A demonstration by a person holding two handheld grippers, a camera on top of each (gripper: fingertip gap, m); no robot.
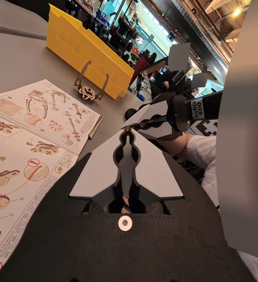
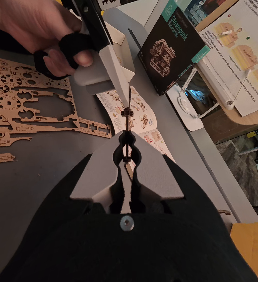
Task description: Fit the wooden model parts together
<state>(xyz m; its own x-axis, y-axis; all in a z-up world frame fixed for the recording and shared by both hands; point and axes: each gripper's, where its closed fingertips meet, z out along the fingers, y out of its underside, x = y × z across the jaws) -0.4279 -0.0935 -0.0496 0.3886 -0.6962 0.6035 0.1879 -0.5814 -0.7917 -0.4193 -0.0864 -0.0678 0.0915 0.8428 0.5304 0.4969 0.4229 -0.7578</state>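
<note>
My right gripper is shut on a thin dark wooden axle that sticks out past its tips, with a small cross-shaped collar at the far end. My left gripper comes in from above with its tips closed on that collar. In the left wrist view my left gripper and my right gripper meet tip to tip over the table edge, with only a sliver of the wooden part showing. A partly built wooden assembly with two upright arms stands on the table.
A yellow bin stands behind the assembly. Instruction sheets cover the left of the table, with a small wooden stick beside them. A laser-cut plywood sheet, the model's box and a person's hand show in the right wrist view. The grippers are tip to tip, or close to it. About 20 cm separates my right fingertips from the partly built wooden assembly.
</note>
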